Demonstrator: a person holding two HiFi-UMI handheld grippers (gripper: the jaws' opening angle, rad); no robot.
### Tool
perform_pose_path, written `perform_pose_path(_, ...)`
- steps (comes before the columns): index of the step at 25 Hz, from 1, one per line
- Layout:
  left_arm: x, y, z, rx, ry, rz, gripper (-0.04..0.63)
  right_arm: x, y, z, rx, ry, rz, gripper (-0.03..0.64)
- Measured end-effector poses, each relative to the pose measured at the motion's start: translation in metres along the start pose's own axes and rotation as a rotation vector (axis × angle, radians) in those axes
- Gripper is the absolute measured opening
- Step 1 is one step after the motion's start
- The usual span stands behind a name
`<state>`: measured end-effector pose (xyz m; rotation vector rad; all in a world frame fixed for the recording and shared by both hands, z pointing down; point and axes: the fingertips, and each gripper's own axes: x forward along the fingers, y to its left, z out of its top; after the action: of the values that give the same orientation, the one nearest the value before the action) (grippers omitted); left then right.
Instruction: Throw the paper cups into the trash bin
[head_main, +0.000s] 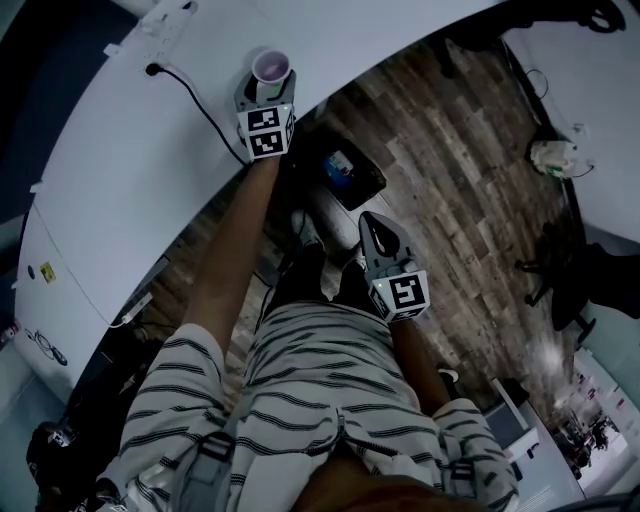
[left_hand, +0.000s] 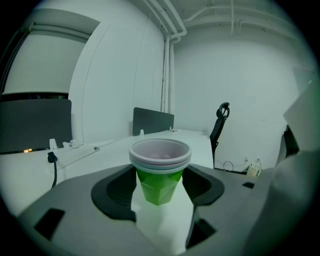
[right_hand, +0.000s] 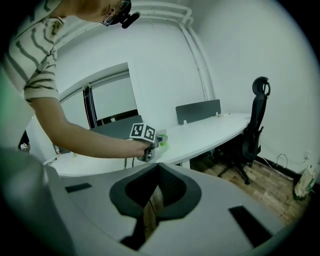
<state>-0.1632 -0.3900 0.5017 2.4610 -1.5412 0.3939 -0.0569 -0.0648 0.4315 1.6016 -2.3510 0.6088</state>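
By your striped shirt (head_main: 300, 400) the right claw (head_main: 372, 225) hangs clenched, empty. Your left claw (head_main: 268, 88) grasps the stacked green paper cups (left_hand: 159, 172); next, carry them to the dark floor bin (head_main: 368, 185).

1. Bench (head_main: 130, 180): white, curved front edge, long.
2. Black cable (head_main: 205, 105): lies across the bench top, plugged at its far end.
3. Power strip (head_main: 165, 25): white, on the bench near the far edge.
4. Floor (head_main: 450, 150): dark wood planks.
5. Office chair (right_hand: 252, 125): black, high back with headrest, standing at the bench's end.
6. Partition panels: grey, upright on the bench, one (left_hand: 152, 120) at the far side, one (left_hand: 35, 122) to the left.
7. Pipes (left_hand: 167, 30): white, running down the wall corner and along the ceiling.
8. Pale bundle (head_main: 553, 155): on the floor by the wall; contents unclear.
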Motion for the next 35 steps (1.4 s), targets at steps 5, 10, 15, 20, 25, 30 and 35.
perform_pose_path(5,-0.021,-0.017,0.008,-0.008,-0.014,-0.015,0.305,-0.010,-0.003,0.007,-0.005,-0.014,-0.014,0.009)
perform_pose_path(10,-0.042,-0.040,0.016,0.007,-0.027,-0.038,0.306,-0.023,-0.007,0.015,-0.017,-0.038,-0.025,0.009)
perform_pose_path(15,-0.062,-0.069,0.023,0.010,-0.038,-0.058,0.307,-0.043,-0.018,0.020,-0.025,-0.061,-0.041,0.009)
perform_pose_path(20,-0.086,-0.092,0.032,0.011,-0.047,-0.075,0.307,-0.056,-0.024,0.024,-0.024,-0.083,-0.052,0.009)
perform_pose_path(25,-0.106,-0.116,0.044,0.021,-0.075,-0.091,0.307,-0.069,-0.032,0.027,-0.043,-0.107,-0.054,0.009)
perform_pose_path(30,-0.135,-0.140,0.049,0.045,-0.092,-0.125,0.307,-0.081,-0.035,0.024,-0.034,-0.120,-0.048,0.009)
perform_pose_path(35,-0.161,-0.169,0.054,0.039,-0.104,-0.168,0.307,-0.094,-0.045,0.031,-0.050,-0.148,-0.059,0.009)
